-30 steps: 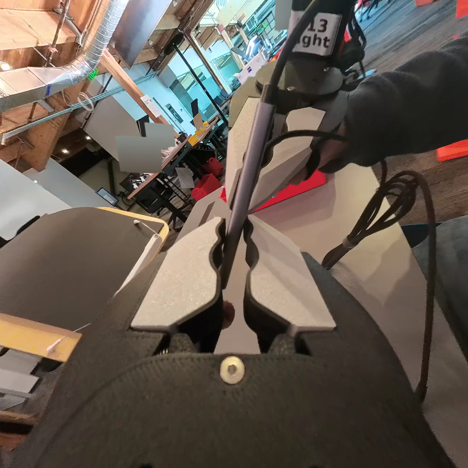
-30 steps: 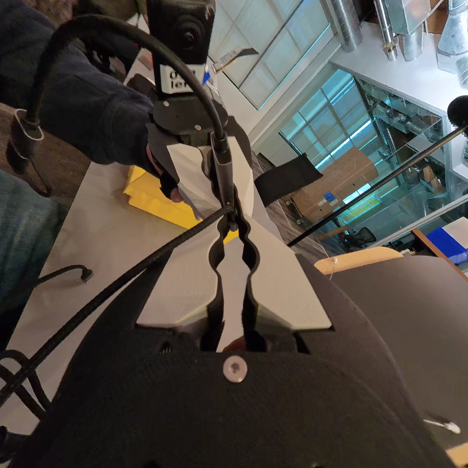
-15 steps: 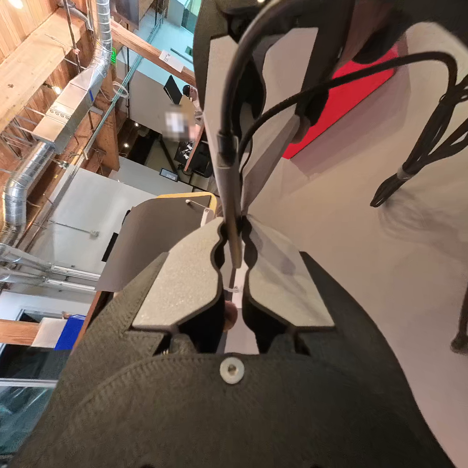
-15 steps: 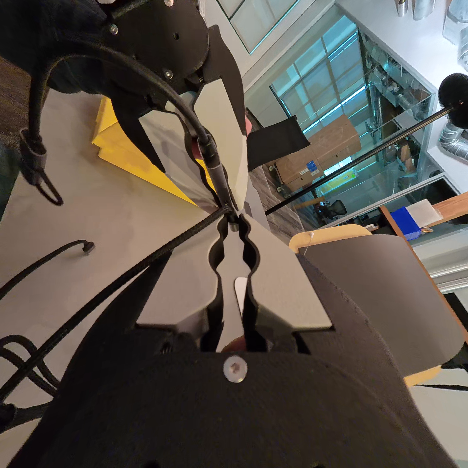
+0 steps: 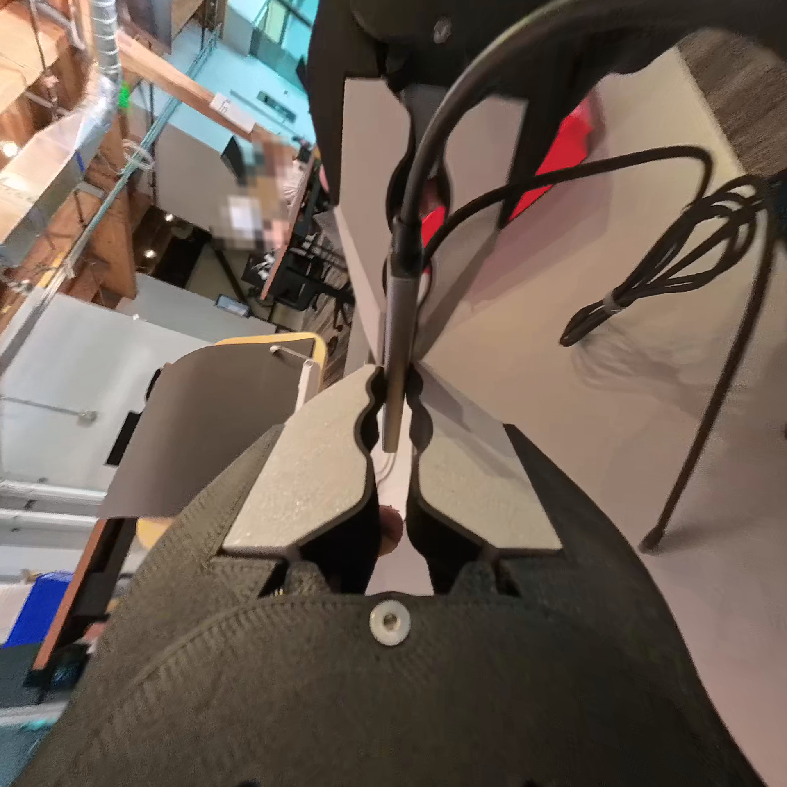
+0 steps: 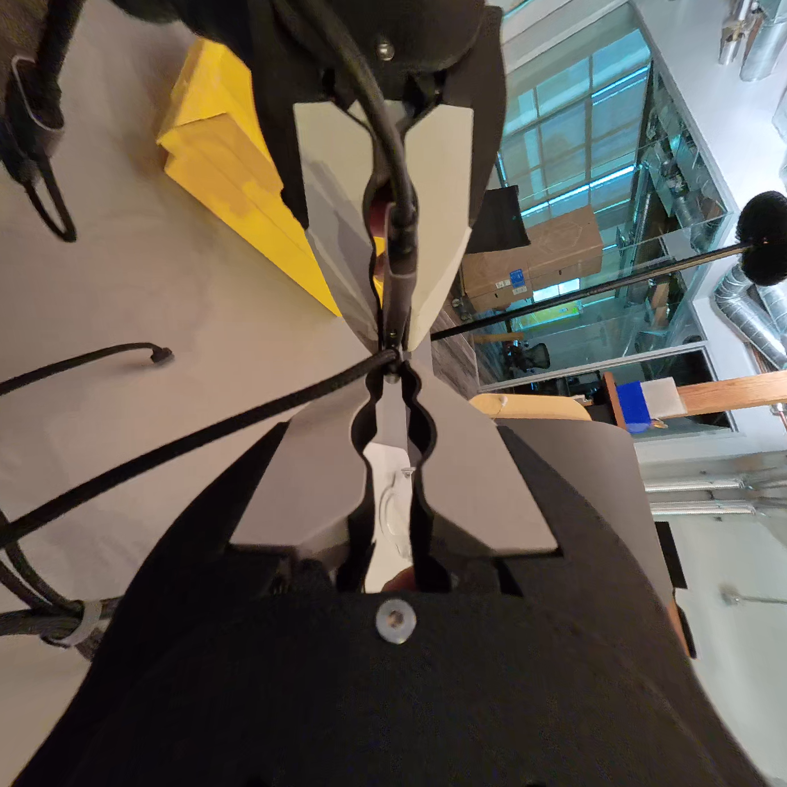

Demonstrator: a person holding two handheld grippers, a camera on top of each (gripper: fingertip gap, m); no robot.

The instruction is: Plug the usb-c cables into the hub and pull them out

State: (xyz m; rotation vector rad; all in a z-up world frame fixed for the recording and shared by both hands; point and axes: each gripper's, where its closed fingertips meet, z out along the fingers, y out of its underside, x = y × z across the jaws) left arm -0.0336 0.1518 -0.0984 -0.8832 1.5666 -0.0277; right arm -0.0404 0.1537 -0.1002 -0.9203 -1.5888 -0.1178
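With my left gripper (image 5: 394, 383) jaws clamped on the grey hub (image 5: 398, 340) pointing to 12 o'clock above the tabletop (image 5: 596, 447), and my right gripper (image 6: 394, 372) pinching the braided usb-c cable (image 6: 255, 409) plug, I keep both coaxial and push straight, without twisting.

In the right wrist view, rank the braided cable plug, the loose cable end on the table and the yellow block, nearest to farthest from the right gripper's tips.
1. Braided cable plug: pinched at the tips of the right gripper.
2. Yellow block: ahead, to the left on the table.
3. Loose cable end: far left. The order of the last two is too close to call.
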